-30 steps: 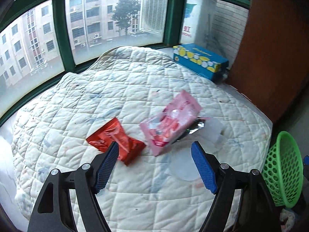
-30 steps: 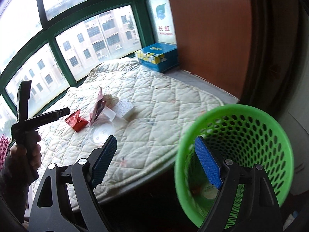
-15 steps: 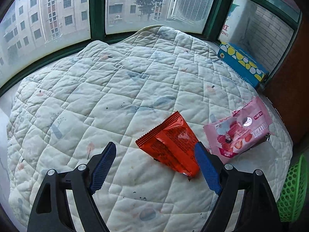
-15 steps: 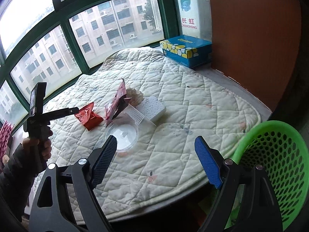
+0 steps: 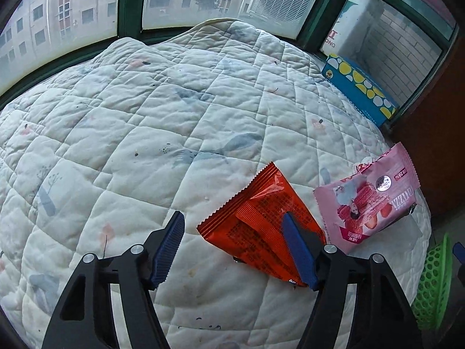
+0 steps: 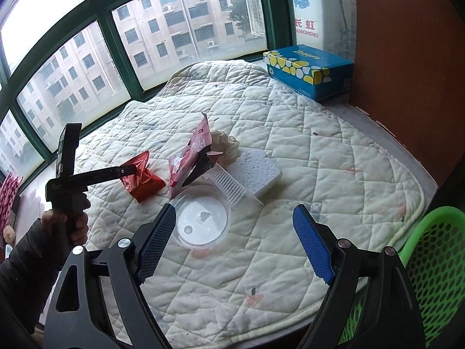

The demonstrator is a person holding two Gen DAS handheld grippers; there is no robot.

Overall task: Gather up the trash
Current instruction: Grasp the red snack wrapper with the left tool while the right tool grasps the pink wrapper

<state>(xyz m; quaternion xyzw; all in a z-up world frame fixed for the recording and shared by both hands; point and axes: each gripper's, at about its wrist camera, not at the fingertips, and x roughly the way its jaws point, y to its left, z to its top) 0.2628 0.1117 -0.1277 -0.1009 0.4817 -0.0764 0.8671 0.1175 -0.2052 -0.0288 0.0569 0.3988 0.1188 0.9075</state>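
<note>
A red snack wrapper [image 5: 261, 221] lies flat on the quilted mat [image 5: 145, 133]. My left gripper [image 5: 232, 218] is low over it and its jaws are closing. The right finger overlaps the wrapper; the left pad is still clear of its edge. A pink wrapper [image 5: 369, 203] lies just right of it. In the right wrist view my right gripper [image 6: 234, 210] hangs open and empty above a clear round lid [image 6: 202, 224]. That view also shows the left gripper [image 6: 128, 171] reaching the red wrapper [image 6: 144, 183], next to the propped-up pink wrapper [image 6: 191, 157].
A white foam block [image 6: 258, 171], a ribbed white plastic piece [image 6: 228, 183] and a crumpled clear bag [image 6: 226, 145] lie behind the lid. A green mesh basket [image 6: 436, 261] stands off the mat's right edge. A blue tissue box [image 6: 308, 69] sits by the window.
My left gripper came down and forward onto the red wrapper, and its jaws narrowed. My right gripper swung left from the green basket to over the mat and the clear lid.
</note>
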